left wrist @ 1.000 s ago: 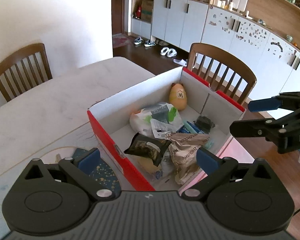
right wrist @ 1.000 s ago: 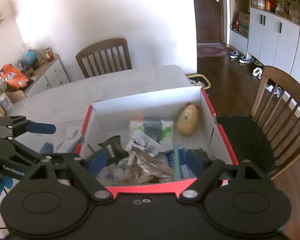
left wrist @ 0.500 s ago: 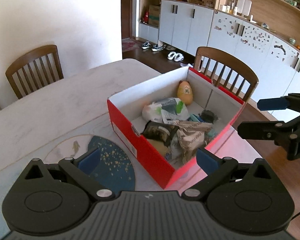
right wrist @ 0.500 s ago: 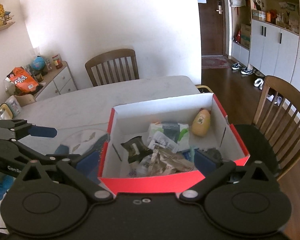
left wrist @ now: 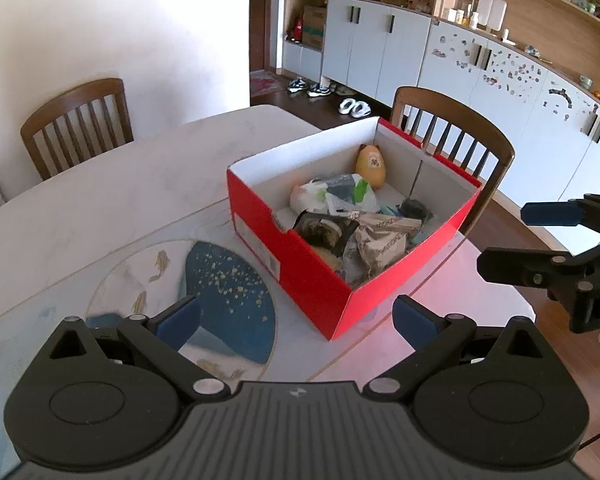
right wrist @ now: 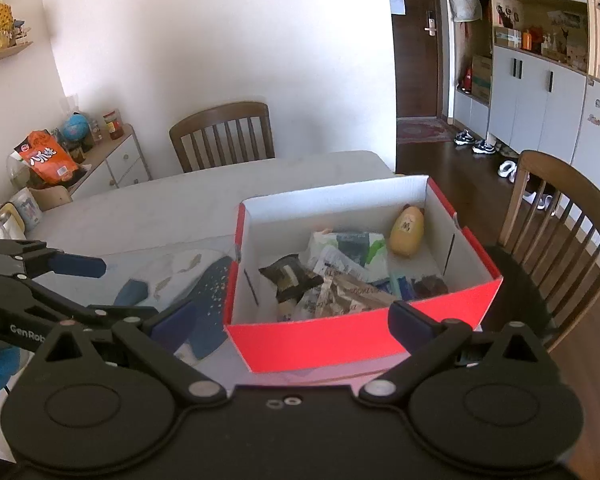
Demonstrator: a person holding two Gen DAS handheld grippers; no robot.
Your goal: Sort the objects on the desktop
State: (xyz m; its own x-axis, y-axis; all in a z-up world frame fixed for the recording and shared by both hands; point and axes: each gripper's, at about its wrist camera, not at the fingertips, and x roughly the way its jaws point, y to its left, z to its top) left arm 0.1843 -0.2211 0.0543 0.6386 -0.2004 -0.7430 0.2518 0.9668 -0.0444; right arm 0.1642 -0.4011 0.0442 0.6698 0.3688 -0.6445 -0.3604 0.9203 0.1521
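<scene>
The red box (left wrist: 308, 276) sits mid-frame on the table (left wrist: 100, 200) in both views, filled with wrappers (left wrist: 380, 236), a white bag (left wrist: 332, 196) and a yellow bottle (left wrist: 370, 164) in its far corner. Both claws stand apart and empty: the left gripper (left wrist: 296, 318) at bottom centre of its view, the right gripper (right wrist: 296, 318) likewise. A fish-print mat (left wrist: 220, 288) lies left of the box. Chairs (left wrist: 456, 136) stand behind and right of the table.
</scene>
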